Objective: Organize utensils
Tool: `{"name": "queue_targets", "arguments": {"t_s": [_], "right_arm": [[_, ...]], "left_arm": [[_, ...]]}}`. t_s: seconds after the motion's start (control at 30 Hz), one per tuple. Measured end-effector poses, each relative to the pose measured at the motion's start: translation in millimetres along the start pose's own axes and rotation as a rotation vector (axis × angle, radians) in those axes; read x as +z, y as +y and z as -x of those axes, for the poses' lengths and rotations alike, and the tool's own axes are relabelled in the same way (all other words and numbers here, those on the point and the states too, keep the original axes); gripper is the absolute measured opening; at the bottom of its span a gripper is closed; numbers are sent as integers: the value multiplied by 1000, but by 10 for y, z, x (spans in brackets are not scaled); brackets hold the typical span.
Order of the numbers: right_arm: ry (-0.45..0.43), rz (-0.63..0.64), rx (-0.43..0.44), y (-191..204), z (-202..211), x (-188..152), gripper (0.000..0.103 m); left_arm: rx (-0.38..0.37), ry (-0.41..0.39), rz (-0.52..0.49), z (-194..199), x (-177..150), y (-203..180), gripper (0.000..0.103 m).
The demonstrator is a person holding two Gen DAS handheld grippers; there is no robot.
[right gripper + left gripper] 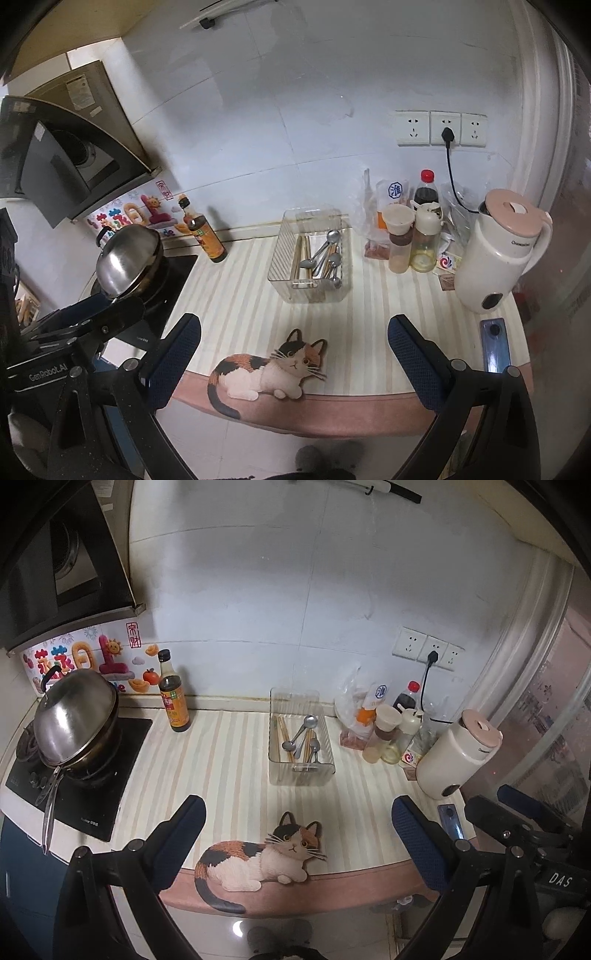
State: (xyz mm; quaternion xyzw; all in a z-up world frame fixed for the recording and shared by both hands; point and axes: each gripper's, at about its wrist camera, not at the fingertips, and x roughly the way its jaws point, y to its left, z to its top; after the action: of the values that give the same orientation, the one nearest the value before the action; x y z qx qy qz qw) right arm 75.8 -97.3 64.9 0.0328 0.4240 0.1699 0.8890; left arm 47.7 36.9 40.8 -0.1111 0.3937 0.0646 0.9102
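A clear plastic bin (pixel 300 775) stands on the striped counter mat near the back wall. It holds several metal spoons (pixel 309 722) and wooden chopsticks (pixel 283 734) mixed together. It also shows in the right wrist view (pixel 314 295), with spoons (pixel 332 236) and chopsticks (pixel 297 258). My left gripper (pixel 297 830) is open and empty, held back over the counter's front edge. My right gripper (pixel 293 350) is open and empty at about the same distance. Each gripper shows at the edge of the other's view.
A lidded wok (pixel 77 716) sits on the stove at left, a dark sauce bottle (pixel 173 701) beside it. Condiment bottles (pixel 410 240), a white kettle (pixel 498 254) and a phone (pixel 495 343) stand at right. A cat-shaped mat (pixel 258 856) lies at the front edge.
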Motion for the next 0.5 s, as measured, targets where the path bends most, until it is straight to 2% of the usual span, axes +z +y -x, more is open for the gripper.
{"name": "queue_targets", "arguments": {"t_s": [0.5], "right_arm": [[15, 15, 12, -115, -178, 121, 102]], "left_arm": [[28, 11, 13, -160, 25, -44, 103]]}}
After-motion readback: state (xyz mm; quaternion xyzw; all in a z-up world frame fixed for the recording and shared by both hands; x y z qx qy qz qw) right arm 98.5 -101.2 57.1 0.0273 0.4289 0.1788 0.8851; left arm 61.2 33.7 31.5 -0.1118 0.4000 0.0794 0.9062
